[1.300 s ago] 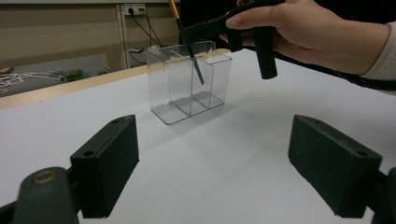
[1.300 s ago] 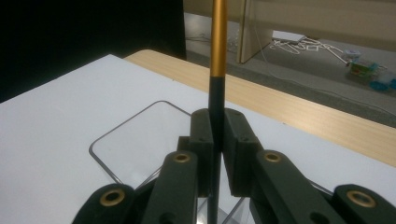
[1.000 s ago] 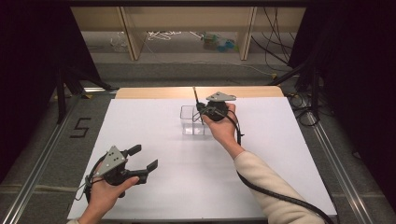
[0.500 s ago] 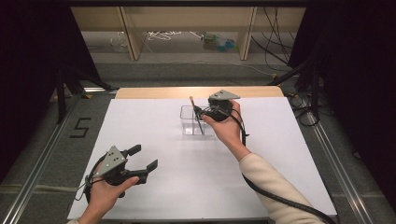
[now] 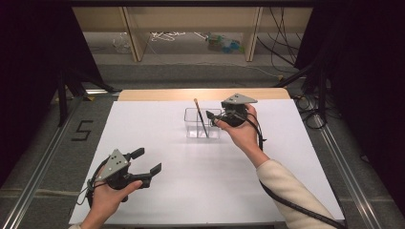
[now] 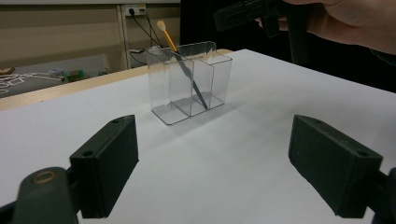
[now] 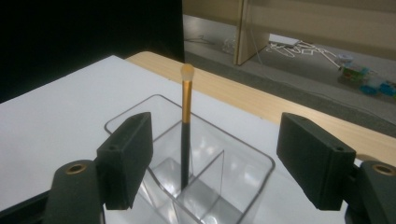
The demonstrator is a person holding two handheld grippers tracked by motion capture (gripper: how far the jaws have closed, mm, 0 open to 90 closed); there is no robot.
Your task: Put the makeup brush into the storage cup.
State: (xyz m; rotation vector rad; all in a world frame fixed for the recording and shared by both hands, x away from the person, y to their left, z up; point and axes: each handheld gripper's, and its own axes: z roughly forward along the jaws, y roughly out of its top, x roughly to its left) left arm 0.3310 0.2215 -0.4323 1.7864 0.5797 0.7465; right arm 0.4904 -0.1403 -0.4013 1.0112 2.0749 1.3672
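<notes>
Inside, slim gold-ferruled brush [image 5: 200, 117], clear ribbed-wall organizer [image 5: 192, 125] — matte white tabletop [image 5: 200, 181].

High view looks down; gripper views (low, close) share the clear organizer [image 5: 202, 123].

White-topped table with one clear organizer on it

The table [image 5: 191, 191] carries a white sheet over nearly its whole top; a strip of bare pale wood shows along the far edge; a clear plastic organizer [image 5: 203, 125] with compartments stands directly on the white surface, toward the far side and near the middle; a thin brush [image 5: 201, 118] leans inside it, black handle down in a compartment, gold ferrule and pale tip above the rim.
</notes>
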